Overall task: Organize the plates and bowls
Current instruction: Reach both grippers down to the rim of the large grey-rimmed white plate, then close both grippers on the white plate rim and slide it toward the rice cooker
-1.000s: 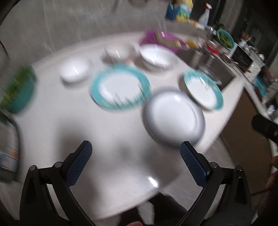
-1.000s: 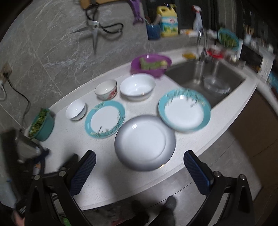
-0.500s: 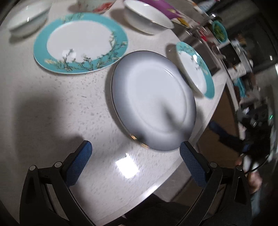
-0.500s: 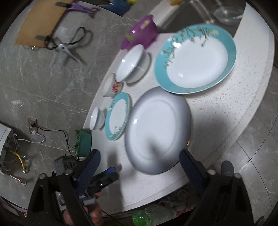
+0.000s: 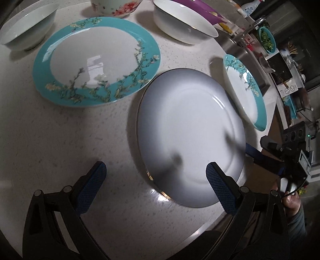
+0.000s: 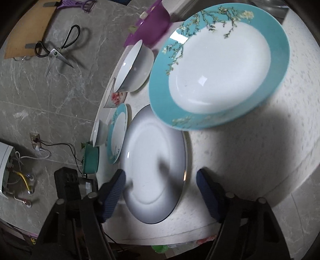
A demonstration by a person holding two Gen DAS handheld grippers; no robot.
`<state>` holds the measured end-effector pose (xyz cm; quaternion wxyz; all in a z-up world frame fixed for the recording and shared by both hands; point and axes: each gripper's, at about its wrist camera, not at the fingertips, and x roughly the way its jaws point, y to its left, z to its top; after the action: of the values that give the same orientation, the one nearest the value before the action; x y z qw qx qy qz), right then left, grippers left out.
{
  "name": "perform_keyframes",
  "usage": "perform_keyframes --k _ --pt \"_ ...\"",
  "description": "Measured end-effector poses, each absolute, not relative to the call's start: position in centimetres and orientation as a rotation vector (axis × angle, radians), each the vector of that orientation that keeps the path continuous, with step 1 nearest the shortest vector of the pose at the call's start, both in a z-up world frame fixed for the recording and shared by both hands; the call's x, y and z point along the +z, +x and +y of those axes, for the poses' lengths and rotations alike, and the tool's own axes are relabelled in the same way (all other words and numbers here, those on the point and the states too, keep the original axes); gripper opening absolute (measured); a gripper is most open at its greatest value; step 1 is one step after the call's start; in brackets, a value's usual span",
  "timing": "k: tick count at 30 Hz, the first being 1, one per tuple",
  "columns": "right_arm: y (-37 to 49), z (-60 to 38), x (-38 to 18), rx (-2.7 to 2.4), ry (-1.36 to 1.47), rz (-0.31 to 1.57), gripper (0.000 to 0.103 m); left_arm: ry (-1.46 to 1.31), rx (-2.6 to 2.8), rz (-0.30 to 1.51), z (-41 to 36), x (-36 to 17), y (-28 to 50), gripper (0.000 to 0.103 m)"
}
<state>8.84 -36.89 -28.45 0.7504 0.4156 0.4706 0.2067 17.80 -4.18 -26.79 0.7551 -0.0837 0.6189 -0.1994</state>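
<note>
A grey-white plate (image 5: 190, 140) lies near the counter's front edge, between a teal-rimmed plate (image 5: 96, 60) and a second teal-rimmed plate (image 5: 246, 90). My left gripper (image 5: 155, 170) hangs open just above the grey plate's near rim, holding nothing. In the right wrist view the grey plate (image 6: 154, 160) has its near part between the fingers of my right gripper (image 6: 161, 176). Its jaws are closing, and the pads are not pressing on the plate. The larger teal plate (image 6: 220, 66) sits just beyond.
Behind the plates stand a small white bowl (image 5: 28, 30), a floral bowl (image 5: 116, 8), a large white bowl (image 5: 184, 26) and a purple bowl (image 6: 152, 28). A green bowl (image 6: 91, 160) sits at the counter's end. Scissors (image 6: 60, 48) hang on the wall. The sink (image 5: 240, 50) lies to the right.
Both grippers have dropped towards the counter and closed in on the grey plate, which now fills both views. The right gripper has rolled and its jaws have narrowed.
</note>
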Motion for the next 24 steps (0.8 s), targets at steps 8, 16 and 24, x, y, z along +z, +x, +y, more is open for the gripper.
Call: perform_keyframes --k 8,16,24 --pt "9.7 -36.1 -27.8 0.480 0.820 1.043 0.073 -0.131 -0.434 1.328 -5.5 -26.8 18.7 0.094" --pt "9.9 -37.5 -29.6 0.424 0.884 1.121 0.013 -0.119 -0.502 1.323 -7.0 -26.8 19.5 0.081" --pt "10.4 -37.0 -28.8 0.401 0.796 1.142 0.012 -0.095 -0.420 1.325 -5.3 -26.8 20.8 0.025"
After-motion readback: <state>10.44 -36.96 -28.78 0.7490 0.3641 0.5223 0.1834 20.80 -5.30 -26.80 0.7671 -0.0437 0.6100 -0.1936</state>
